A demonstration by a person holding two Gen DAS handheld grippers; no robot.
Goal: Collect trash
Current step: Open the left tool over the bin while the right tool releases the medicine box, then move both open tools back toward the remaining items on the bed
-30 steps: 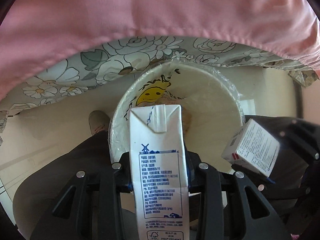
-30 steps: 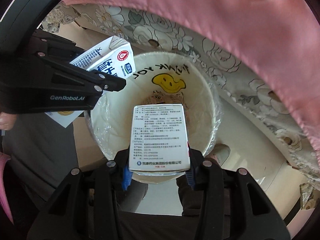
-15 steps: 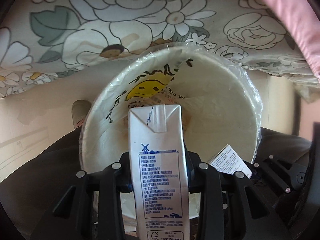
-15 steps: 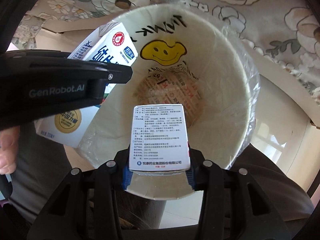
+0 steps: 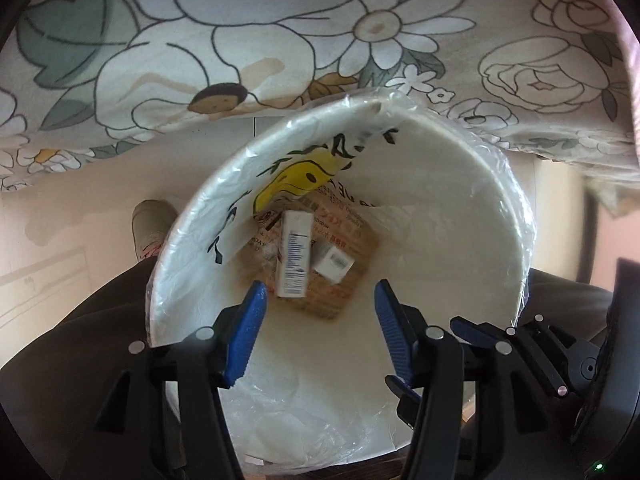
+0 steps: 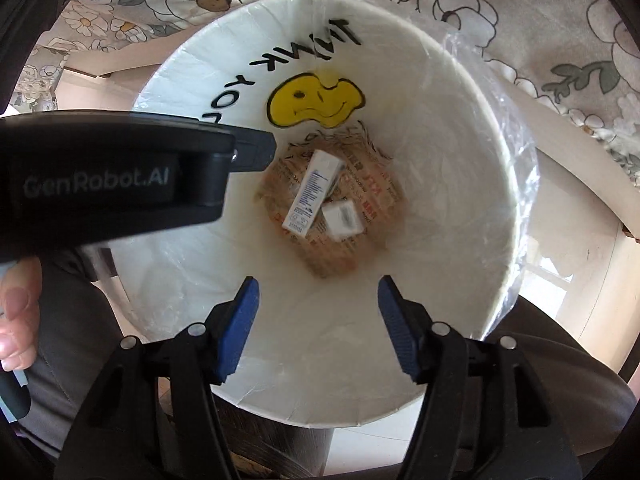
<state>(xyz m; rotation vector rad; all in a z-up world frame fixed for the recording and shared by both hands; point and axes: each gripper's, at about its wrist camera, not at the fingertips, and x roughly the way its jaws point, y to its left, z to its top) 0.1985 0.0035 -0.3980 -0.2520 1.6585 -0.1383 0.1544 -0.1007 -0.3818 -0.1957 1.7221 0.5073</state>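
Observation:
A white waste bin (image 5: 452, 208) (image 6: 452, 128) with a yellow smiley and a clear liner fills both views from above. At its bottom, on printed brown paper (image 5: 340, 296) (image 6: 340, 256), lie a tall white milk carton (image 5: 295, 254) (image 6: 314, 194) and a small white box (image 5: 333, 261) (image 6: 343, 220). My left gripper (image 5: 318, 300) hangs over the bin mouth, its jaws opening with nothing between them. My right gripper (image 6: 318, 300) hangs beside it, its jaws opening and empty too. The left gripper's black body (image 6: 112, 184) crosses the left of the right wrist view.
A floral cloth (image 5: 280, 40) (image 6: 560, 40) hangs over the edge behind the bin. A person's dark trouser legs (image 5: 80, 352) and a shoe (image 5: 152, 224) stand by the bin on pale floor. A hand (image 6: 18, 312) holds the left gripper.
Both grippers sank toward the bin mouth. The left gripper let go of the milk carton and the right let go of the small box; both now lie at the bin's bottom.

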